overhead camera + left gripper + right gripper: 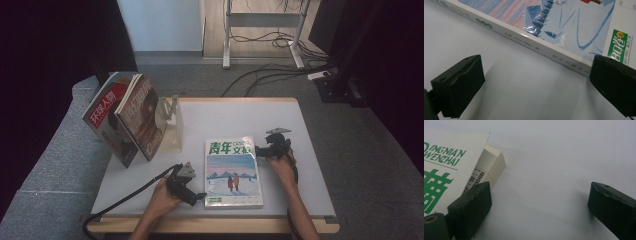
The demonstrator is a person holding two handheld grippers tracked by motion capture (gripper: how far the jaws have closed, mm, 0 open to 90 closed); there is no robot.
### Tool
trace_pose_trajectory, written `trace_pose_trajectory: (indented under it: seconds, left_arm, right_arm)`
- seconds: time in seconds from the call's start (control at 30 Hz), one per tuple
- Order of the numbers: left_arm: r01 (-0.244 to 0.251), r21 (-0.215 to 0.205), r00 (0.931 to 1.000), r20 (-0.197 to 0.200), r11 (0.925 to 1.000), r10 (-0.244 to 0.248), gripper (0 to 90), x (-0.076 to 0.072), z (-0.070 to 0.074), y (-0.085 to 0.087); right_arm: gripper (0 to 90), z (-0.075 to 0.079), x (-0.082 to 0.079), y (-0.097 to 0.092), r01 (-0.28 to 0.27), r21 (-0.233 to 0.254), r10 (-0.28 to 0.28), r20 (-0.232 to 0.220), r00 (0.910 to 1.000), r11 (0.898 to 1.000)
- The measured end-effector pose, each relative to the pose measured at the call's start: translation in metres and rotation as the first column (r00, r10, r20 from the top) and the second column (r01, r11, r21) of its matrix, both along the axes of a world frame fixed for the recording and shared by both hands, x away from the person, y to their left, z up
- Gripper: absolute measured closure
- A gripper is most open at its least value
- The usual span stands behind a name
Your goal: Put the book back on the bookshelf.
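Observation:
A magazine (233, 172) with a green title and a snowy picture lies flat on the white table (280, 120), front of centre. My left gripper (200, 196) is at its near left corner, by the spine. In the left gripper view the jaws stand wide open (536, 85) over bare table, the right one beside the end of the white spine (536, 47). My right gripper (257, 150) is at the magazine's far right corner. In the right gripper view it is open (541, 207), its left jaw against the corner where the cover (449, 157) lifts off the page block (495, 163).
Two more magazines (125, 117) stand leaning in a clear holder (172, 125) at the back left of the table. The wooden front edge (210, 224) runs just before the hands. Cables lie on the floor beyond the table.

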State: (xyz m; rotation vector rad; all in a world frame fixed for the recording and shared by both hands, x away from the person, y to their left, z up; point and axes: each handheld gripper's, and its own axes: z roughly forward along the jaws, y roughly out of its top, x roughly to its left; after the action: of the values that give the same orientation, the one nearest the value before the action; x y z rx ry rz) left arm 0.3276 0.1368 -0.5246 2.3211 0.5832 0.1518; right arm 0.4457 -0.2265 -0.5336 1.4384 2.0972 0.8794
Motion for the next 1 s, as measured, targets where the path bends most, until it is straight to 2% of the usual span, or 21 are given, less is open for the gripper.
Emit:
trace_pose_trajectory:
  seconds: [0.1, 0.2, 0.33, 0.4, 0.5, 0.6, 0.67, 0.83, 0.9, 0.93, 1.0]
  left_arm:
    - [0.011, 0.0, 0.9999, -0.003, 0.9999, -0.011, 0.0, 0.001, 0.0, 0.001]
    - [0.006, 0.032, 0.9998, 0.018, 0.9995, -0.007, 0.0, 0.002, 0.0, 0.003]
    - [-0.033, -0.004, 0.9993, 0.014, 0.9994, 0.033, 0.0, 0.005, 0.003, 0.015]
    - [-0.063, 0.008, 0.9977, 0.028, 0.998, 0.062, 0.0, 0.007, 0.004, 0.021]
    - [-0.098, 0.025, 0.9943, 0.045, 0.9949, 0.097, 0.0, 0.009, 0.003, 0.029]
    - [-0.119, 0.047, 0.9921, 0.047, 0.9919, 0.116, 0.0, 0.012, -0.003, 0.032]
    - [-0.119, 0.056, 0.9926, 0.034, 0.9913, 0.117, 0.0, 0.014, -0.004, 0.031]
    - [-0.119, 0.054, 0.9925, 0.034, 0.9914, 0.118, 0.0, 0.014, -0.005, 0.031]
    - [-0.12, 0.054, 0.9924, 0.034, 0.9914, 0.118, 0.0, 0.013, -0.005, 0.031]
    - [-0.12, 0.053, 0.9924, 0.034, 0.9914, 0.118, 0.0, 0.013, -0.005, 0.032]
    - [-0.12, 0.053, 0.9924, 0.034, 0.9914, 0.118, 0.0, 0.013, -0.005, 0.032]
  right_arm:
    - [5.0, 0.0, 0.0, -0.001, -0.004, 0.003, 0.004, -0.002, 1.0, 1.0]
    - [4.1, 0.001, -0.002, -0.002, -0.023, 0.003, 0.023, -0.017, 0.9996, 1.0]
    - [1.2, 0.003, -0.007, -0.009, -0.052, 0.017, 0.052, -0.038, 0.9979, 0.999]
    - [0.8, 0.007, -0.012, -0.015, -0.065, 0.018, 0.065, -0.035, 0.9973, 0.998]
    - [0.3, 0.014, -0.019, -0.026, -0.085, 0.043, 0.087, -0.039, 0.9954, 0.995]
    - [0.1, 0.02, -0.025, -0.035, -0.108, 0.04, 0.111, -0.053, 0.9925, 0.993]
    - [0.1, 0.026, -0.032, -0.04, -0.126, 0.056, 0.129, -0.056, 0.99, 0.99]
    - [0.0, 0.032, -0.041, -0.036, -0.168, 0.063, 0.171, -0.042, 0.9844, 0.984]
    - [0.0, 0.034, -0.047, -0.028, -0.207, 0.071, 0.209, -0.029, 0.9775, 0.976]
    - [0.0, 0.034, -0.047, -0.028, -0.207, 0.071, 0.209, -0.029, 0.9775, 0.976]
    - [0.0, 0.034, -0.049, -0.022, -0.23, 0.07, 0.233, -0.029, 0.9721, 0.971]
